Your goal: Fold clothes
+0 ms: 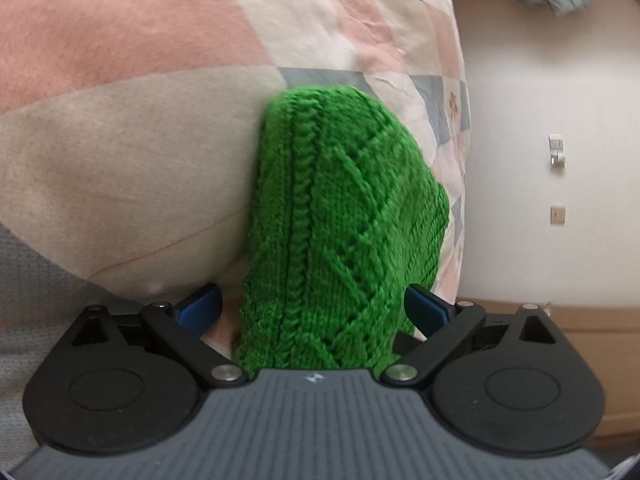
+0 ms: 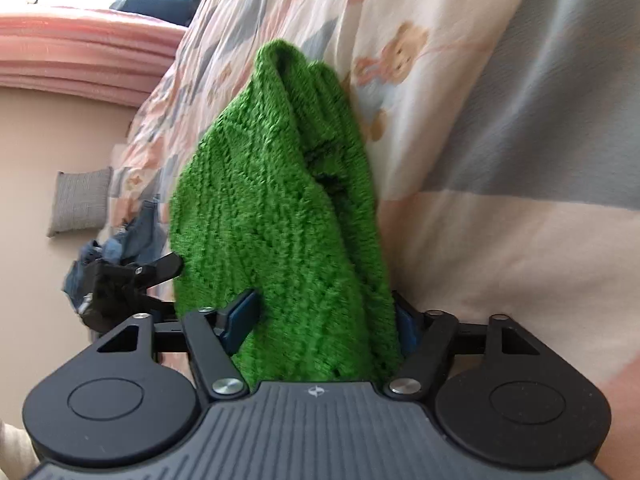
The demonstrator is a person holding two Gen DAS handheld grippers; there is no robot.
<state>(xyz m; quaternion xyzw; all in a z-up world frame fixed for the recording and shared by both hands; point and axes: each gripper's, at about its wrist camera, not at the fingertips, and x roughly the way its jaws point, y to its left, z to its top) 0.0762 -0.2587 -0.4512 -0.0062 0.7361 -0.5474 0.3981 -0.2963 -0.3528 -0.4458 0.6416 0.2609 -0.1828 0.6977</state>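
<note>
A bright green knitted garment (image 1: 340, 200) with a cable pattern lies bunched against the patchwork bedspread (image 1: 140, 140). My left gripper (image 1: 312, 312) stands open around its near end. The left blue pad (image 1: 200, 312) is clear of the wool and the right pad (image 1: 424, 312) touches it. In the right wrist view the same knit (image 2: 272, 200) is folded into a thick bundle. My right gripper (image 2: 324, 320) is shut on its lower part, with both blue pads pressed into the wool. The left gripper (image 2: 120, 284) shows at the knit's left edge.
The bedspread (image 2: 500, 140) with a teddy print fills the background. A blue denim garment (image 2: 132, 232) lies beyond the left gripper. A grey cushion (image 2: 80, 200) and a pink folded blanket (image 2: 80, 60) are further off. A wall with a socket (image 1: 557, 152) borders the bed.
</note>
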